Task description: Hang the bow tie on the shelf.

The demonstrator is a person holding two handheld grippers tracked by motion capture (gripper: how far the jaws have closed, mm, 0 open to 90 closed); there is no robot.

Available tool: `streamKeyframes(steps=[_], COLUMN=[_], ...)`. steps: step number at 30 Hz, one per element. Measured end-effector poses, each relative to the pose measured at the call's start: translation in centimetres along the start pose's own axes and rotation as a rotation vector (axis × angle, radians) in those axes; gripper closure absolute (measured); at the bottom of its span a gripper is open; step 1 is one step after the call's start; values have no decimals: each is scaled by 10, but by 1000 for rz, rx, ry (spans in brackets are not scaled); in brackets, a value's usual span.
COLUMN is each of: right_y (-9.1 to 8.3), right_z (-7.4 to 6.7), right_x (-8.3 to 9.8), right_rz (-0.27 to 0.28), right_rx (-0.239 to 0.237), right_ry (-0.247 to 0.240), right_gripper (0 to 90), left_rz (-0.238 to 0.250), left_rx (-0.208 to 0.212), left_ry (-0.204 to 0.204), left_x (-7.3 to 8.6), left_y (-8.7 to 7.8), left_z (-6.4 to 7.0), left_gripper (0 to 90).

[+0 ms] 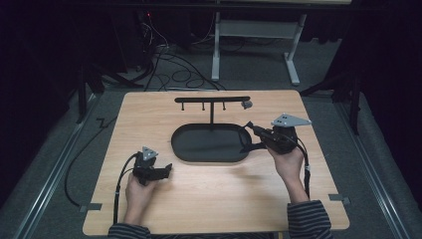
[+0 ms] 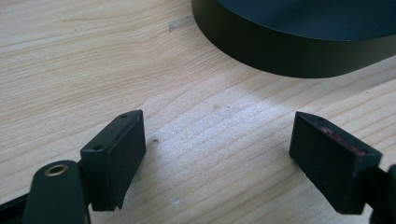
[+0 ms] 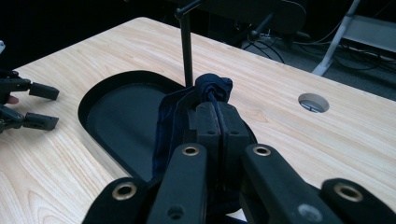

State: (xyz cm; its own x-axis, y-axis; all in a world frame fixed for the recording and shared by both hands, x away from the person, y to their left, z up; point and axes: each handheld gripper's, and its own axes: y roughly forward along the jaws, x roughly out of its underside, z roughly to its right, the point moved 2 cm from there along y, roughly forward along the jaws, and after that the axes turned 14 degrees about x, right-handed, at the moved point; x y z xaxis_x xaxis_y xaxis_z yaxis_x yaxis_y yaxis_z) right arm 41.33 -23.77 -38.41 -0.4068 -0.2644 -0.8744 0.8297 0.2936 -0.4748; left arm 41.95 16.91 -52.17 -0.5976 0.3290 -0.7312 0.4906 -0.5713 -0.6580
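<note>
The left gripper (image 1: 166, 170) sits low over the wooden table (image 1: 214, 199), close to the person. Its fingers (image 2: 114, 156) are spread wide apart with nothing between them, just bare wood. The dark side wall of the tray (image 2: 280, 56) is a little way ahead of them.

The right gripper (image 1: 250, 126) is held up by the right end of the black oval tray (image 1: 186, 152). Its fingers (image 3: 208, 123) are squeezed tight on a dark blue cloth (image 3: 212, 88). The cloth bunches up in a small ball above the finger tips and hangs down beside them, over the edge of the tray.

Behind the tray stands a thin black rack (image 1: 212, 99) with a long bar on top and little pegs under it. A small round hole (image 3: 313, 102) is in the table farther back.
</note>
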Motion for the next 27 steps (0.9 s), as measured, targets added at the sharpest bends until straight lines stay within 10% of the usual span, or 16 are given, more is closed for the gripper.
streamKeyframes(steps=[27], right_y=[11], right_z=[1], right_x=[-30], right_rz=[38], right_rx=[9], right_ry=[10], right_gripper=[900], left_rz=[1], left_rx=[1], left_ry=[0], left_x=[0], left_y=[0], left_z=[0], left_gripper=[189])
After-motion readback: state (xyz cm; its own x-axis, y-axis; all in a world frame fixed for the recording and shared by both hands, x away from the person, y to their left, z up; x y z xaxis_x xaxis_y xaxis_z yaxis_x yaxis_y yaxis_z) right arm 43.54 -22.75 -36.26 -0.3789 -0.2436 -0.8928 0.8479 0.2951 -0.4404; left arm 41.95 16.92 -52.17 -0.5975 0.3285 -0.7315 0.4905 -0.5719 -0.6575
